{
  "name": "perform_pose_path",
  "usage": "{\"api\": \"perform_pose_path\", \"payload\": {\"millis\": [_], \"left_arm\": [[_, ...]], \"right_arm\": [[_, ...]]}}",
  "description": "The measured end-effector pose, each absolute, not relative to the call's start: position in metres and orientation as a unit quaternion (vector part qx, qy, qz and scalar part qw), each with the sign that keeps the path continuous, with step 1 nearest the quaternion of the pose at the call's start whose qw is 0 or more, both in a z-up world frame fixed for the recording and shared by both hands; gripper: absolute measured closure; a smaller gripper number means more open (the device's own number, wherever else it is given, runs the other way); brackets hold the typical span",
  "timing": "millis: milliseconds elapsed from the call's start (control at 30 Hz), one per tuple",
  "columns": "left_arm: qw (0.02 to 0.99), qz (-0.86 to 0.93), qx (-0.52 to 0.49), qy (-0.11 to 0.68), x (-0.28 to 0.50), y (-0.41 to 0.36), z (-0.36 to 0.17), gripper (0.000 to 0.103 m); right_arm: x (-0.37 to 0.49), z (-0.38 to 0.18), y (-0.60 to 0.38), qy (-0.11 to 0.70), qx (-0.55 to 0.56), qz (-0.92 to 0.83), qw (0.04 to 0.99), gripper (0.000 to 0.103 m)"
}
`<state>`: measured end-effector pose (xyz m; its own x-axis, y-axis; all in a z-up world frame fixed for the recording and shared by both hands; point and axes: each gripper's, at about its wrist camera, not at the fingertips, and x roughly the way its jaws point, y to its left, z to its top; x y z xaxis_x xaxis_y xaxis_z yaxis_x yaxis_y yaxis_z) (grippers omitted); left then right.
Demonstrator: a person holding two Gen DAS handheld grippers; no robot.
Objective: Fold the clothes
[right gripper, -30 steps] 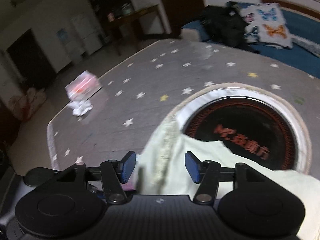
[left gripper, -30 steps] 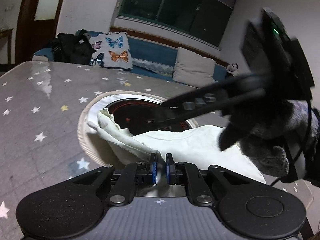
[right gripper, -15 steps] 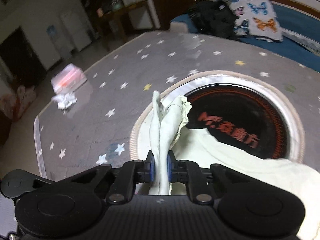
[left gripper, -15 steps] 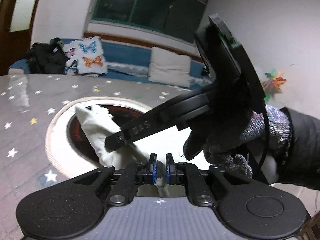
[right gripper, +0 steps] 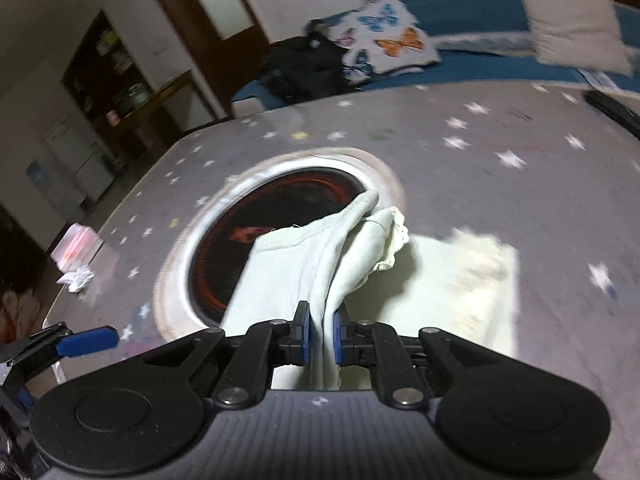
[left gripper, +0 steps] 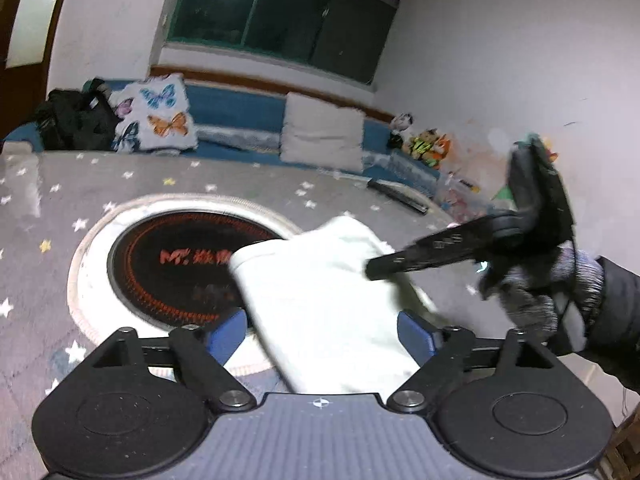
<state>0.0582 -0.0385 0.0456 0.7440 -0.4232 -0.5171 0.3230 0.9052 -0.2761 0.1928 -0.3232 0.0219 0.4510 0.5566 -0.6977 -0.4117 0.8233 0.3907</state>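
garment (right gripper: 280, 272) runs lengthwise away, pinched in right gripper (right gripper: 321, 338) jaws; left gripper (left gripper: 322, 330) jaws spread wide

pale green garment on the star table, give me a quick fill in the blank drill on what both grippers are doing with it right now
1. The right gripper is ____ on a bunched fold of the pale green garment.
2. The left gripper has its jaws ____, with the garment lying between them.
3. Part of the garment lies over the round ____ cooktop set into the table.
4. The cushion on the blue sofa is printed with ____.

Missing words: shut; open; black; butterflies
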Motion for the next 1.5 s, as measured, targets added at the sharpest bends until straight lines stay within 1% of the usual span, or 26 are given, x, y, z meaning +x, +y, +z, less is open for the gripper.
{"api": "perform_pose_path", "payload": {"millis": [167,467,633,667,733,767,1033,1133,1300,1400,1433,1500], "left_arm": [[0.928,-0.192,-0.073,0.311,0.063,-0.044,0.04,0.011],[0.925,-0.192,-0.053,0.322,0.068,-0.056,0.034,0.008],[0.921,-0.192,-0.044,0.335,0.074,-0.064,0.029,0.007],[0.921,-0.192,-0.041,0.336,0.074,-0.065,0.029,0.006],[0.921,-0.19,-0.035,0.337,0.075,-0.067,0.028,0.006],[0.922,-0.188,-0.032,0.338,0.075,-0.068,0.027,0.006],[0.918,-0.184,-0.012,0.351,0.076,-0.076,0.016,0.006],[0.919,-0.183,0.0,0.35,0.076,-0.082,0.012,0.006],[0.922,-0.177,0.043,0.343,0.074,-0.095,0.005,0.007],[0.921,-0.177,0.06,0.341,0.072,-0.1,0.001,0.007],[0.922,-0.178,0.065,0.339,0.071,-0.102,0.0,0.008],[0.921,-0.183,0.069,0.337,0.068,-0.104,0.0,0.012]], "right_arm": [[0.194,0.003,-0.342,0.448,0.101,0.278,0.843,0.093],[0.184,0.038,-0.364,0.392,0.112,0.278,0.87,0.094],[0.191,0.007,-0.386,0.418,0.143,0.242,0.864,0.093],[0.192,0.003,-0.389,0.42,0.149,0.241,0.862,0.092],[0.193,-0.007,-0.395,0.425,0.161,0.237,0.859,0.082],[0.192,-0.007,-0.396,0.422,0.161,0.236,0.86,0.081],[0.155,0.004,-0.412,0.406,0.151,0.234,0.87,0.08],[0.134,-0.001,-0.416,0.41,0.15,0.237,0.868,0.08],[0.101,-0.018,-0.432,0.419,0.127,0.185,0.88,0.08],[0.087,-0.017,-0.444,0.413,0.132,0.16,0.887,0.08],[0.083,-0.015,-0.447,0.407,0.136,0.155,0.89,0.08],[0.074,-0.011,-0.451,0.395,0.144,0.154,0.894,0.08]]}}
